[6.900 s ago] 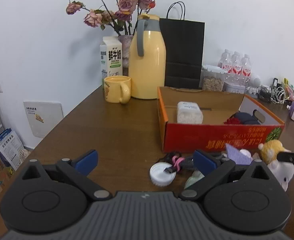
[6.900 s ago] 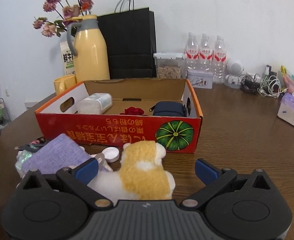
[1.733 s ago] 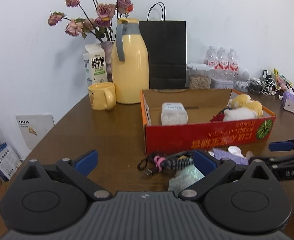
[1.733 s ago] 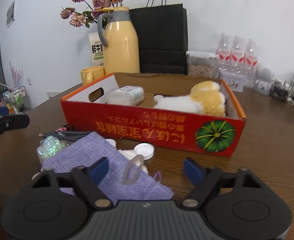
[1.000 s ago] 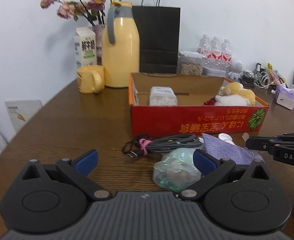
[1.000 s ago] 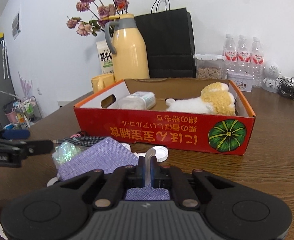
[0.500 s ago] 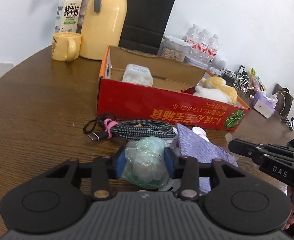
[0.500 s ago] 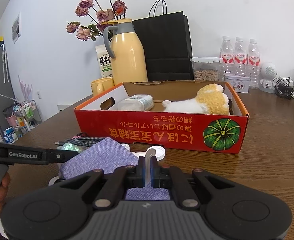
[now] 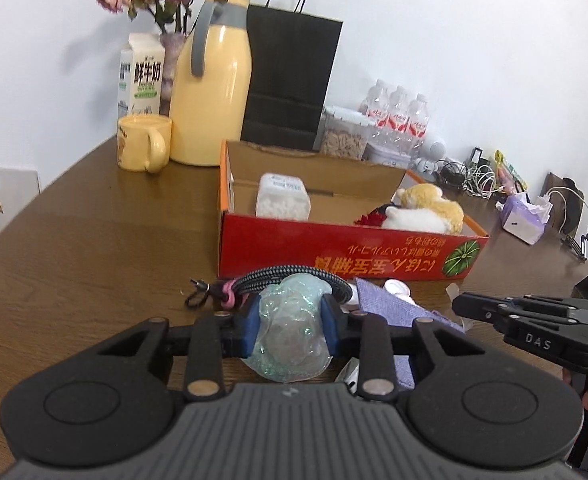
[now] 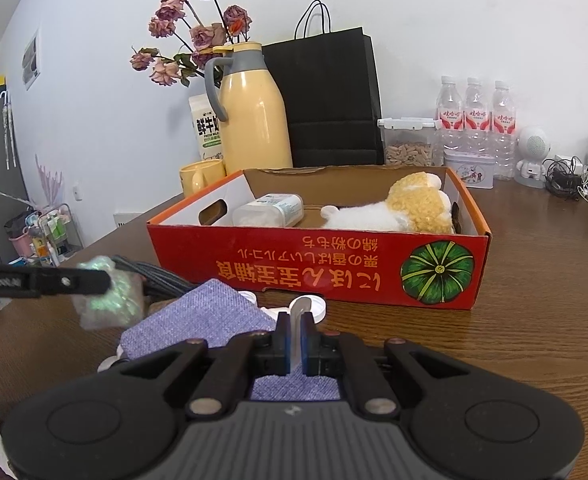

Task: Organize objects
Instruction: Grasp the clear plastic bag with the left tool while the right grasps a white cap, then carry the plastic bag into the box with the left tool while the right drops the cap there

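Left gripper (image 9: 290, 326): blue pads closed in on a crumpled, glittery clear bag (image 9: 289, 332), which is pinched between them and appears raised off the wooden table (image 9: 93, 240); its contents cannot be made out. In the right wrist view the same bag (image 10: 107, 298) is seen at the tip of the left gripper (image 10: 93, 280), whose body is cut off at the frame edge. A braided cable (image 9: 277, 278) bound with a pink tie lies just behind the bag, partly hidden by it. Right gripper (image 10: 294, 344): fingers pressed nearly together on a thin translucent tab (image 10: 297, 320) standing upright between them; what the tab belongs to cannot be told. A purple cloth pouch (image 10: 209, 320) lies directly under and beside this gripper, with white caps (image 10: 314, 306) near it, partly covered. In the left wrist view the right gripper (image 9: 478, 306) is seen from the side, low over the pouch (image 9: 390, 308). The red cardboard box (image 10: 318, 268) stands open just behind these items; a clear container of white pieces (image 10: 269, 210) is held at its left end, a yellow-and-white plush toy (image 10: 402, 208) at its right, with something red (image 9: 368, 218) half hidden beside the plush. Behind the box a yellow mug (image 9: 143, 142), yellow jug (image 9: 211, 96) and black paper bag (image 9: 289, 84) are noted.
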`<action>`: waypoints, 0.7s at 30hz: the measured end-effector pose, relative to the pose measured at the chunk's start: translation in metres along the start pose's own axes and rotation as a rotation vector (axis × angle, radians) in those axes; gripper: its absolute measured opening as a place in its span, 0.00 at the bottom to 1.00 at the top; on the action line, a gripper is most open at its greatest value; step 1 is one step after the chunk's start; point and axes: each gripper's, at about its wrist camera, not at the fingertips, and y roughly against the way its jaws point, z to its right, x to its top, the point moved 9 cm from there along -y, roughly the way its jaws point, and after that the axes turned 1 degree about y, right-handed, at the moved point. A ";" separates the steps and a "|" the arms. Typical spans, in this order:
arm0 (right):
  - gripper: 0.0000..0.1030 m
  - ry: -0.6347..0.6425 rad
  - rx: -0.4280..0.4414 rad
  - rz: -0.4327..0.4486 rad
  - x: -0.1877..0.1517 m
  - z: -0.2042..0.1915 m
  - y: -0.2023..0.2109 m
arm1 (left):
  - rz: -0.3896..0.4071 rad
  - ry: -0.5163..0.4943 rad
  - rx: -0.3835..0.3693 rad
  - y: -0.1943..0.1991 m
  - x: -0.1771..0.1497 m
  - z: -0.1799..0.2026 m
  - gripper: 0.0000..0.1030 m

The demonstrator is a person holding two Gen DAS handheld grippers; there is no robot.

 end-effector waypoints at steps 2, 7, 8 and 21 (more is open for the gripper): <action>0.04 0.000 -0.001 0.002 0.001 0.000 0.001 | 0.006 -0.011 0.002 0.004 0.002 0.001 0.31; 0.04 -0.001 -0.002 0.006 0.002 -0.001 0.002 | 0.023 -0.009 0.014 0.004 0.012 -0.001 0.31; 0.04 -0.001 -0.002 0.006 0.002 -0.001 0.002 | 0.027 -0.010 0.016 0.003 0.015 -0.001 0.31; 0.04 -0.010 -0.010 0.017 0.004 0.003 0.006 | -0.035 -0.023 0.016 -0.047 0.022 0.009 0.29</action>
